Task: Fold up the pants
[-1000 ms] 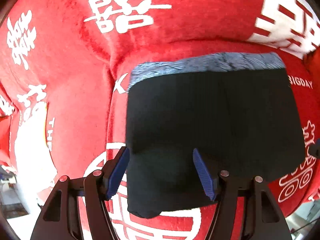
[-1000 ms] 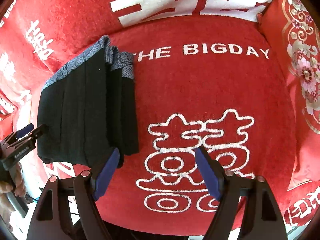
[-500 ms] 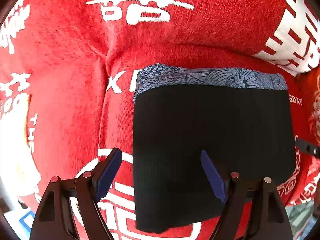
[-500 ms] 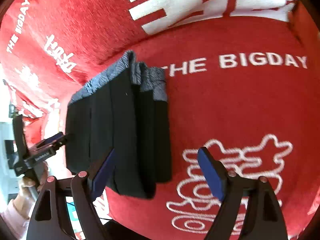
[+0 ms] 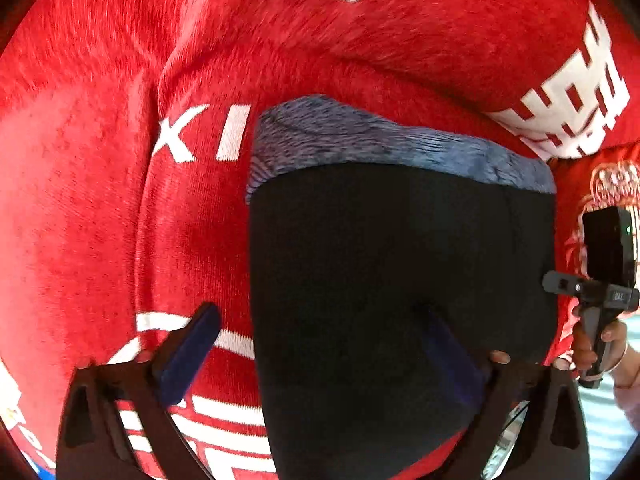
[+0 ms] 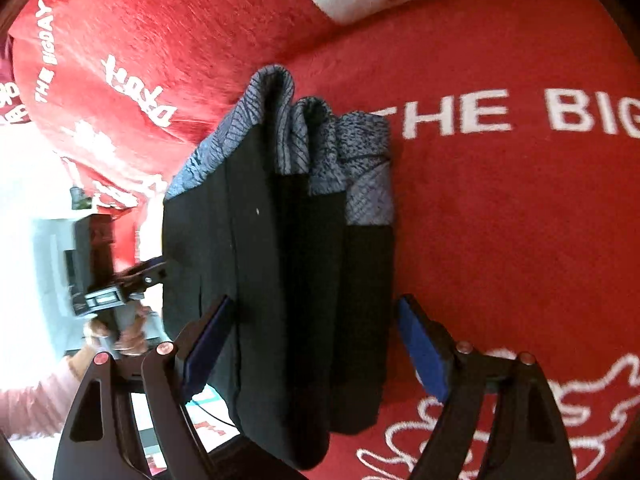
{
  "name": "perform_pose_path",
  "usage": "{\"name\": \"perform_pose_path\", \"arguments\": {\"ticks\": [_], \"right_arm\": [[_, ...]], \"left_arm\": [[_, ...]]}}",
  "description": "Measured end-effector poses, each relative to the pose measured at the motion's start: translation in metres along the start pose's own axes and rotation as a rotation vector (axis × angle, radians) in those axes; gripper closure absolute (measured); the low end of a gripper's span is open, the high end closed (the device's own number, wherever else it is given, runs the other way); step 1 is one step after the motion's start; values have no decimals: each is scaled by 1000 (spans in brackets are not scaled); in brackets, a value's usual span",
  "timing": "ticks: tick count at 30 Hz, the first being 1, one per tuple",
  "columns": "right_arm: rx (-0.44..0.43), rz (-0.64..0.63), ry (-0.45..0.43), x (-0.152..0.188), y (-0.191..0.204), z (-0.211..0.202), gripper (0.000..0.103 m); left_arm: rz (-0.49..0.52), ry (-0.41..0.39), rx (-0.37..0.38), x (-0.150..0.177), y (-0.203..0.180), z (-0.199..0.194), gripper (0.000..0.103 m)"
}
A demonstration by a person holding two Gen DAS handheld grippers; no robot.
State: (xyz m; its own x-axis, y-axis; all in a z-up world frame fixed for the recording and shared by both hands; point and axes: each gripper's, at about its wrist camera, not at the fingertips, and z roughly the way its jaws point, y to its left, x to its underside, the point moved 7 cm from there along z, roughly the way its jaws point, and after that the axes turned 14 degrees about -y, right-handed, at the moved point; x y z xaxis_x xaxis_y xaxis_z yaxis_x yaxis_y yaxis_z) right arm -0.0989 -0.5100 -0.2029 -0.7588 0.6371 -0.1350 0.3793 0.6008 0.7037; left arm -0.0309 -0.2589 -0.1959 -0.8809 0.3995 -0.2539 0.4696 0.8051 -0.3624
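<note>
The folded black pants (image 5: 400, 280) with a blue-grey patterned waistband (image 5: 380, 148) lie on the red sofa seat. In the right wrist view the stacked folds (image 6: 288, 280) show from the side. My left gripper (image 5: 320, 356) is open and empty over the near left edge of the pants. My right gripper (image 6: 316, 348) is open and empty, its blue pads either side of the stack's near end. The right gripper also shows at the right edge of the left wrist view (image 5: 600, 288), and the left gripper at the left of the right wrist view (image 6: 116, 280).
The red plush sofa cover (image 6: 520, 220) carries white lettering and characters; its backrest (image 5: 320, 32) rises behind the pants. A floral red cushion (image 5: 608, 184) sits to the right. The seat's front edge and a bright floor (image 6: 32, 208) lie to the left in the right wrist view.
Both grippers have moved in toward the pants. The right gripper swung left, so the stack now sits between its open fingers. The pants have not moved.
</note>
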Motion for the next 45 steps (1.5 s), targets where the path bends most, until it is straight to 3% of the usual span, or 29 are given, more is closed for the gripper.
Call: {"name": "perform_pose_path", "arguments": {"ticks": [4,9,12,15,18,22,38,45], "right_arm": [[-61,30,20,-3,-1,11,17],[-120,136,-1,-11,-9,15,17],[-111,186,-4,-12,-13,14,22],[-92,177,-7,-9,-10,12,36],[-139,207,-11,-9,-2,10,55],[-160,198,-24,-7,7,1,63],[-232,202,-39,10,46,-36,64],[-211,222,-61,27,36,-27,64]], "left_arm": [[-30,9,59,-4,-6,13,1],[-69,18,80,-4,-17,26,0],[-112,12,70,-3,-17,26,0],[-89,-25,55,-2,-25,19,12],[-88,-51,42,-3,-32,8,25],[-83,-81,18,-3,-39,-6,37],[-34,-110,27,38,-64,-87,41],[-17,-86,43,76,-59,-90,41]]}}
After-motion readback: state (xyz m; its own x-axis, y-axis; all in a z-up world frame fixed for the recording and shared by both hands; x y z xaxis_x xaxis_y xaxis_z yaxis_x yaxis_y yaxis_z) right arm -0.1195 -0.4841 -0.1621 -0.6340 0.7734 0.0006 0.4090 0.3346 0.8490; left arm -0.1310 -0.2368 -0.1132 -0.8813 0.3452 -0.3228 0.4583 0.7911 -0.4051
